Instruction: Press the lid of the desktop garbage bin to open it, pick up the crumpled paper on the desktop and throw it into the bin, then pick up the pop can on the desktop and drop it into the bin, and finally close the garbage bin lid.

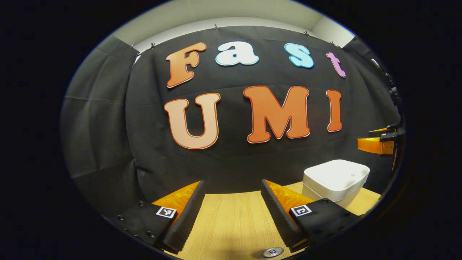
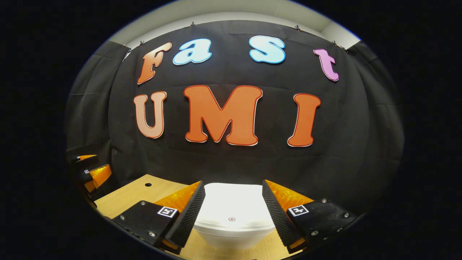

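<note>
Bin (image 2: 234, 216) lid shut, between spread right hand-held gripper (image 2: 234, 202) fingers.

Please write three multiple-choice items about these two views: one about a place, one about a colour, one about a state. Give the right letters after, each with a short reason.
1. In the right gripper view, where is the bin relative to the right gripper?
A. Ahead, framed between its fingers
B. Far off to its left
C. On the floor

2. What colour is the bin?
A. Green
B. White
C. Red

3. What state is the bin's lid in?
A. Standing open
B. Taken off
C. Closed

Answers:
1 A: the bin sits centred in the gap between the spread fingers.
2 B: body and lid are both white.
3 C: the lid lies flat on the body on the table.
</note>
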Available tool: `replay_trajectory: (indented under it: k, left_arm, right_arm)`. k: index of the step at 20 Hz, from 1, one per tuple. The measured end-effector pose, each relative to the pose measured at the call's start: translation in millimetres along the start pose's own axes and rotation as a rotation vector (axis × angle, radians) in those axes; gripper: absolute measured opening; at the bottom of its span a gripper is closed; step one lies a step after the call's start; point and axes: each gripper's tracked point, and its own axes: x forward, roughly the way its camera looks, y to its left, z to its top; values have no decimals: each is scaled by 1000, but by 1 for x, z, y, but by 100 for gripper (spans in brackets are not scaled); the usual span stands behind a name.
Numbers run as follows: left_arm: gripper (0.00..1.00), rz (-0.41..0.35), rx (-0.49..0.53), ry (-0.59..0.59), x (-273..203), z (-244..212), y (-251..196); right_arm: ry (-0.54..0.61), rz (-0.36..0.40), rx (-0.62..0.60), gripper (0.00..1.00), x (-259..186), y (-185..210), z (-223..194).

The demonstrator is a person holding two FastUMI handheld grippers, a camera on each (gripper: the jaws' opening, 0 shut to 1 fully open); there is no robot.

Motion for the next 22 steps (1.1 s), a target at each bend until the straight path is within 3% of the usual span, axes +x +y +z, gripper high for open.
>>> replay_trajectory:
  k: [5,6,7,9,10,12,14,22]
  left_arm:
    - [99,23,7,15,-3,-4,7]
    - [99,25,8,17,-4,-5,8]
    - [99,28,9,18,-6,-5,9]
    - [99,31,14,25,-6,-7,10]
    - [99,31,17,27,-7,-7,10]
    - [99,37,22,28,-10,-7,11]
    - [100,40,22,33,-13,-9,13]
    - [99,88,23,78,-27,-24,23]
  right_arm:
    - [28,-7,12,69,4,-4,1]
    - [34,-6,20,55,6,-5,1]
    - [59,3,25,54,7,-5,-3]
    - [116,-10,39,37,11,-11,-14]
    - [128,-18,52,22,13,-14,-16]
    - [151,-6,79,9,14,-14,-20]
    - [171,-2,93,2,17,-17,-23]
    - [318,55,106,1,25,-6,-64]
